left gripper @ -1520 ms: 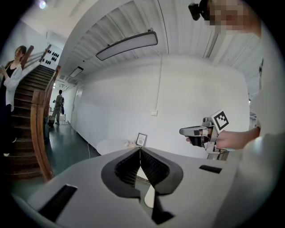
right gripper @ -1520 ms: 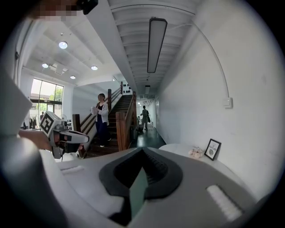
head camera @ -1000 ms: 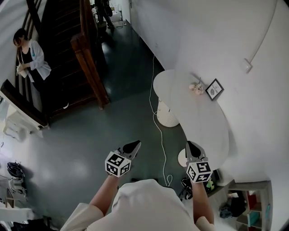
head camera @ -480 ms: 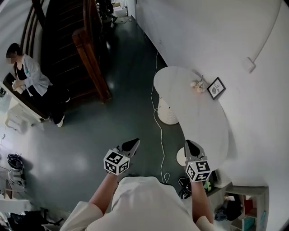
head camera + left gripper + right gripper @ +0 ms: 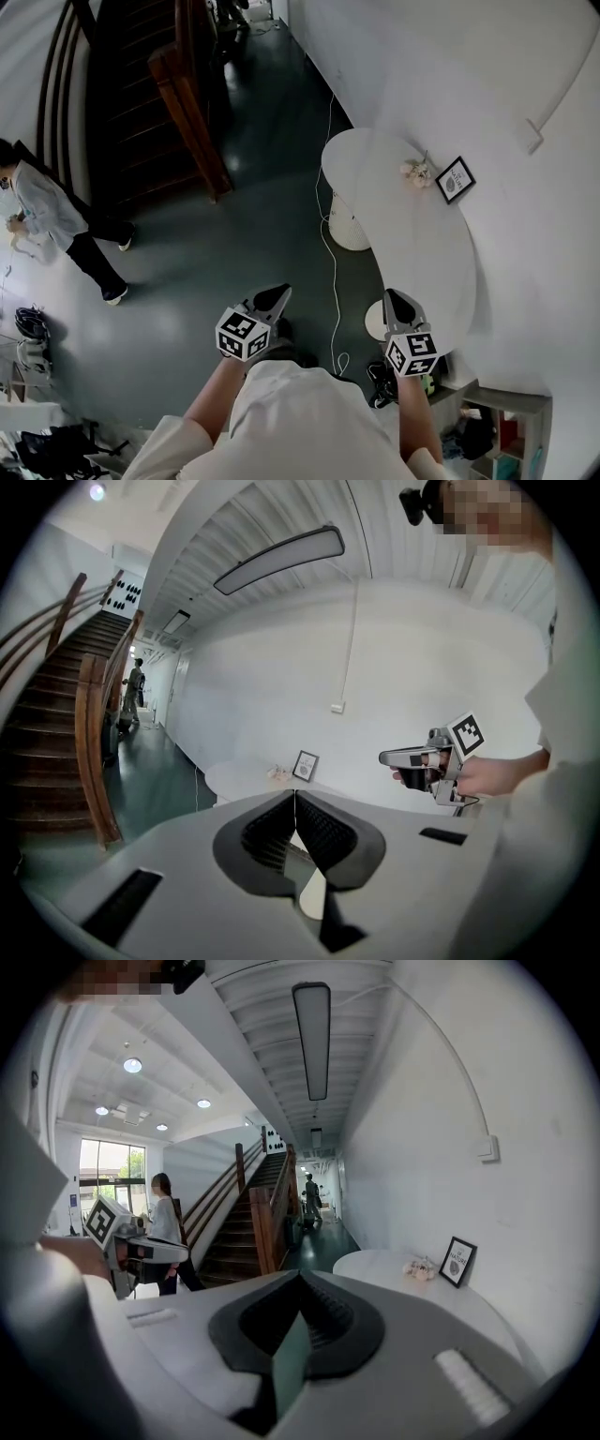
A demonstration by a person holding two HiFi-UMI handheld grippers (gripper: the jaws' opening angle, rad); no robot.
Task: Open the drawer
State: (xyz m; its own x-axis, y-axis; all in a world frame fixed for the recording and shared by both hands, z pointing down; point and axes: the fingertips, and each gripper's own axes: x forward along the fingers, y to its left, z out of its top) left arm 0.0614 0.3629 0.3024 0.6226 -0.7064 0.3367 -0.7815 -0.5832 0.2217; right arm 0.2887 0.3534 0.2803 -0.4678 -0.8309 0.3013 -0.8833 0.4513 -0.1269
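— What has been altered over the last second?
— Little: the left claw [image 5: 276,296] and right claw [image 5: 395,301] are held closed and empty as before, beside the white tabletop [image 5: 412,246]; a bystander [image 5: 42,211] is now seen further left
— And the drawer?
— None can be made out in any view, so opening is judged not yet begun

A dark green floor [image 5: 272,211] runs between a wooden staircase [image 5: 141,103] and a white wall [image 5: 441,66], where a white rounded table [image 5: 412,253] bears a framed picture [image 5: 456,180].
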